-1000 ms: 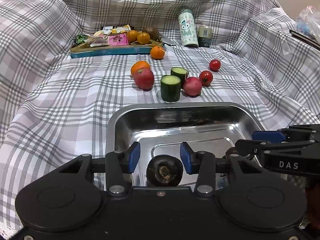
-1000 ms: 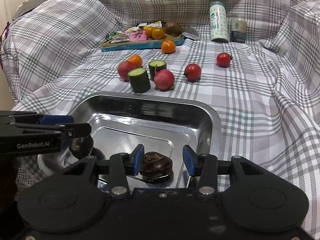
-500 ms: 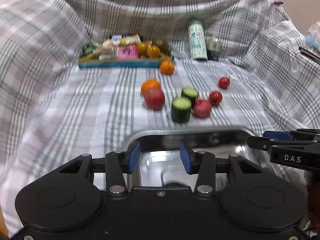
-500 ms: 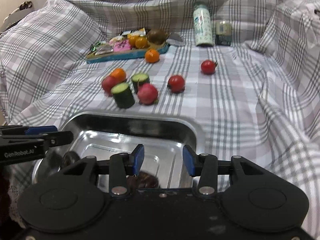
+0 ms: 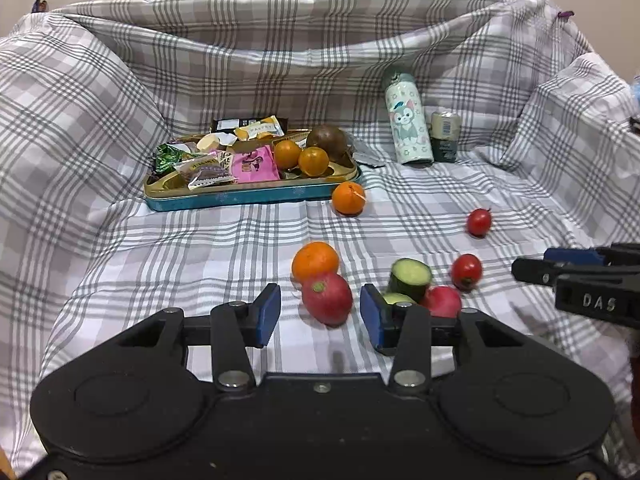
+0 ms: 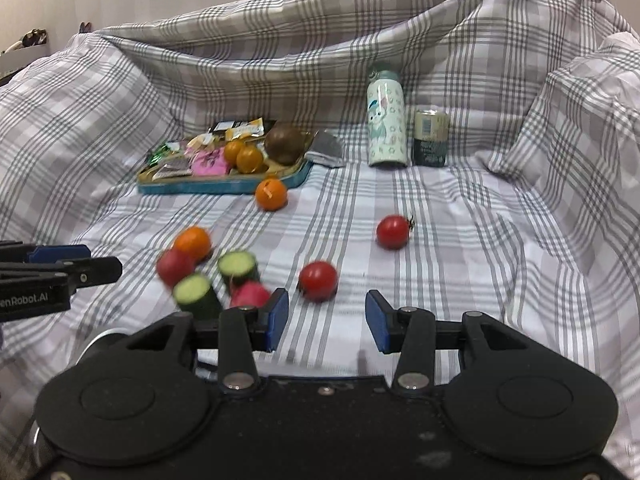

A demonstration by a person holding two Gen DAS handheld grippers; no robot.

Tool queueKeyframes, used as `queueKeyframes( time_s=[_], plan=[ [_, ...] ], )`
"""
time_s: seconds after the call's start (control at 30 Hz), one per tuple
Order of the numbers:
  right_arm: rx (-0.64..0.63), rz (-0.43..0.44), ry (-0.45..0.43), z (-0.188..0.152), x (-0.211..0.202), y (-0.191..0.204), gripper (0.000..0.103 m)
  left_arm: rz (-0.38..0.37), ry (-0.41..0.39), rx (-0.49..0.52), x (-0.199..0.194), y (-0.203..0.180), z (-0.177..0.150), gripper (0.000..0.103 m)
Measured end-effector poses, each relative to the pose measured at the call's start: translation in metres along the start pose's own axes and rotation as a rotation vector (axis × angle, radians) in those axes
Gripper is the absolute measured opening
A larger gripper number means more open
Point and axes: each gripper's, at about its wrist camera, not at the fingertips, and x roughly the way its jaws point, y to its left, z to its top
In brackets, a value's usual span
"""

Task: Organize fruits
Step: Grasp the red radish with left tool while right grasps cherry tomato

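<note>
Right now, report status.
Left gripper open, lined on red fruit. Right gripper open, empty, facing near tomato. Nothing between fingers and fruit.

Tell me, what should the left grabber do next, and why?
Probably ease forward and down around the red fruit. The left gripper is open and empty, and that fruit sits on the cloth straight ahead between its fingers, nearest of all.

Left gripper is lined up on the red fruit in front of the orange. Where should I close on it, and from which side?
Grip the red fruit across its widest middle, left and right flanks, coming straight forward from the near side with the left gripper open. It is rounded, so a bite off the middle would likely slip. The orange touches its far side and the cucumber pieces sit to its right, so avoid overshooting.
</note>
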Motion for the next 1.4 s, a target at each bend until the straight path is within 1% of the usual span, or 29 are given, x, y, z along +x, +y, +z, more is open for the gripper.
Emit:
queueKeyframes(
  time_s=[0.13, 0.27, 0.37, 0.4, 0.57, 0.73, 0.87, 1.03, 1.13, 1.4],
  plan=[
    [-0.002, -0.011, -0.013, 0.011, 0.018, -0.001, 0.046, 0.006, 0.015, 0.004, 0.018, 0.003, 0.003, 0.052],
    [0.009, -0.011, -0.021, 0.018, 0.035, -0.002, 0.046, -0.011, 0.025, -0.013, 0.031, 0.007, 0.002, 0.052],
    [0.021, -0.014, -0.041, 0.018, 0.045, -0.003, 0.046, -0.018, 0.034, -0.035, 0.037, 0.011, -0.004, 0.052],
    [0.026, -0.016, -0.048, 0.017, 0.047, -0.004, 0.046, -0.017, 0.038, -0.039, 0.039, 0.012, -0.004, 0.053],
    [0.016, -0.021, -0.050, 0.012, 0.052, -0.004, 0.046, -0.033, 0.017, -0.054, 0.041, 0.015, -0.004, 0.054],
    [0.022, -0.017, -0.012, 0.011, 0.063, -0.004, 0.046, -0.052, 0.016, -0.071, 0.045, 0.017, -0.003, 0.055],
    [0.033, -0.010, 0.007, 0.010, 0.068, -0.004, 0.046, -0.058, 0.013, -0.058, 0.046, 0.014, -0.004, 0.055],
    [0.031, 0.004, 0.030, 0.008, 0.073, -0.002, 0.046, -0.086, 0.029, -0.043, 0.049, 0.010, -0.004, 0.055],
    [0.034, 0.014, 0.038, 0.008, 0.074, -0.001, 0.046, -0.086, 0.032, -0.037, 0.051, 0.008, -0.004, 0.056],
    [0.057, 0.023, 0.073, 0.008, 0.082, 0.000, 0.046, -0.101, 0.041, -0.062, 0.055, 0.010, -0.002, 0.057]
  ],
)
